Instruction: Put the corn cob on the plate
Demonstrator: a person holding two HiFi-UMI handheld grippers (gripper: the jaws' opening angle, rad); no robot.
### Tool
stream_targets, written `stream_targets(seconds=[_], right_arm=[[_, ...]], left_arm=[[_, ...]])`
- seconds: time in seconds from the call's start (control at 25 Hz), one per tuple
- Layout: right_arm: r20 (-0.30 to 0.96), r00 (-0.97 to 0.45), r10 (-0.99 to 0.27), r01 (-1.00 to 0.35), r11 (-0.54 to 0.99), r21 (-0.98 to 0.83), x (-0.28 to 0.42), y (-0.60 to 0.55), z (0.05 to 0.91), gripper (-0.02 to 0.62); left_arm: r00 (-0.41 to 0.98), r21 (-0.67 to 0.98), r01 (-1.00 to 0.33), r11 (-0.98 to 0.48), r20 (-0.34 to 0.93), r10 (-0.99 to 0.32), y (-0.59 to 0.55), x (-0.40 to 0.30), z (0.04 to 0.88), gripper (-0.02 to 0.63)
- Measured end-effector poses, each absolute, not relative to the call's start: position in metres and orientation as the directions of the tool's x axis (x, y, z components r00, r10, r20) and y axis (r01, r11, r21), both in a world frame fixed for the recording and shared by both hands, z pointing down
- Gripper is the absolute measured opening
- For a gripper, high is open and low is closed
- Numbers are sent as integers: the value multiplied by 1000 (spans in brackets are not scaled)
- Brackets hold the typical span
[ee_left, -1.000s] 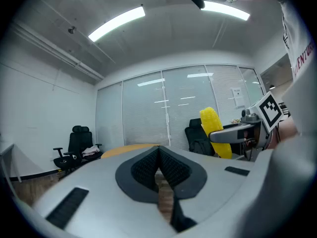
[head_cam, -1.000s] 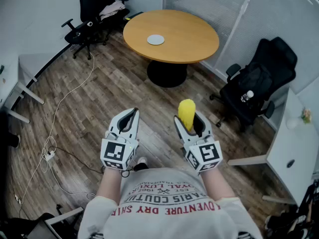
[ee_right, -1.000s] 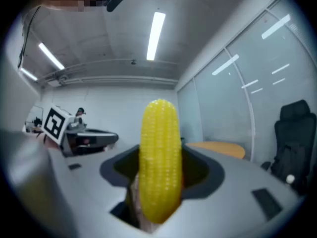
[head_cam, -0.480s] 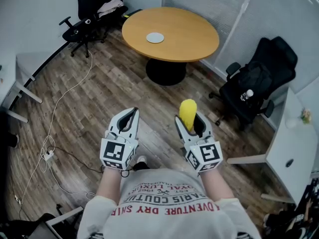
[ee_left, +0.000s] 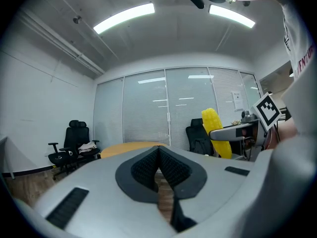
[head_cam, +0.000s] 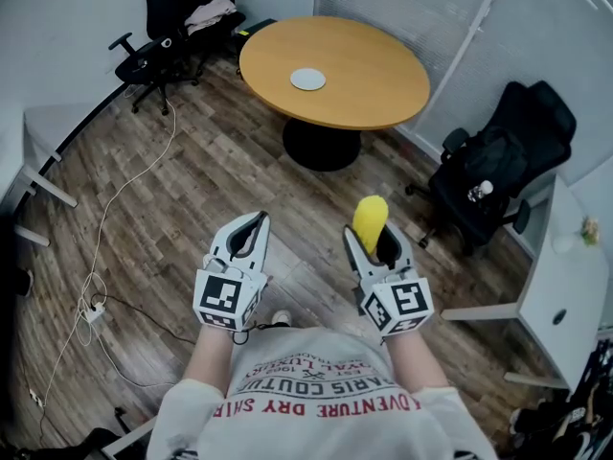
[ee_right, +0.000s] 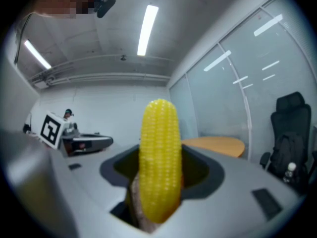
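Corn [head_cam: 370,220] sits in our right tool [head_cam: 376,243], clamped by its lower part between the jaws. Its yellow tip stands out well beyond them. In the right gripper view the jaws press on either side of the cob, so the hold looks firm and fairly central. Our left tool [head_cam: 252,226] carries nothing. Its own view shows the two ridged pads meeting with no gap between them.

We hold both tools in front of our chest, above the wooden floor [head_cam: 182,190]. The plate [head_cam: 307,79], small and pale, lies on the round tabletop [head_cam: 383,84] across the room, well apart from the corn. Nothing else shows on that tabletop. A black chair [head_cam: 498,171] stands off to the right of the way there, and a cable [head_cam: 124,195] trails over the floor to the left.

We judge the step in hand to be the carry: the corn is picked up but not yet brought to the plate.

The next move calls for closing that gap while the right tool grips as it does now. We would then bring the corn low over the plate, tilt it so that it lies on its side, and part the jaws only when it rests there. A cob rolls easily and the plate looks shallow, so a low, gentle release seems wise. The left tool has no part to play and can hang clear of the tabletop's edge.
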State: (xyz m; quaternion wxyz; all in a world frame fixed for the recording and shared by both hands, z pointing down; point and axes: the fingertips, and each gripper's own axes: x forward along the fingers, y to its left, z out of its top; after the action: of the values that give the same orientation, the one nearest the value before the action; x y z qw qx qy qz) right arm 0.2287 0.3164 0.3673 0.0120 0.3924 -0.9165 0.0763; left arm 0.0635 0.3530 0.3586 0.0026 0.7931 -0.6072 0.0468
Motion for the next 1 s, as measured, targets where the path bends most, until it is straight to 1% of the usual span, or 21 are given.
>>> stream_targets(seconds=[0.16, 0.44, 0.72, 1.0], right_arm=[[87, -677, -731, -735, 663, -141, 194, 306, 370, 264], [112, -672, -732, -740, 657, -147, 154, 277, 376, 264], [148, -701, -698, -713, 684, -152, 124, 233, 390, 264], [150, -749, -646, -663, 735, -145, 99, 149, 401, 264]], left_arm=[[265, -58, -961, -270, 80, -961, 343, 25, 361, 32], [265, -47, -962, -270, 93, -960, 321, -14, 372, 32], [214, -11, -976, -217, 121, -969, 287, -44, 394, 32], [146, -38, -988, -152, 130, -981, 216, -62, 394, 32]])
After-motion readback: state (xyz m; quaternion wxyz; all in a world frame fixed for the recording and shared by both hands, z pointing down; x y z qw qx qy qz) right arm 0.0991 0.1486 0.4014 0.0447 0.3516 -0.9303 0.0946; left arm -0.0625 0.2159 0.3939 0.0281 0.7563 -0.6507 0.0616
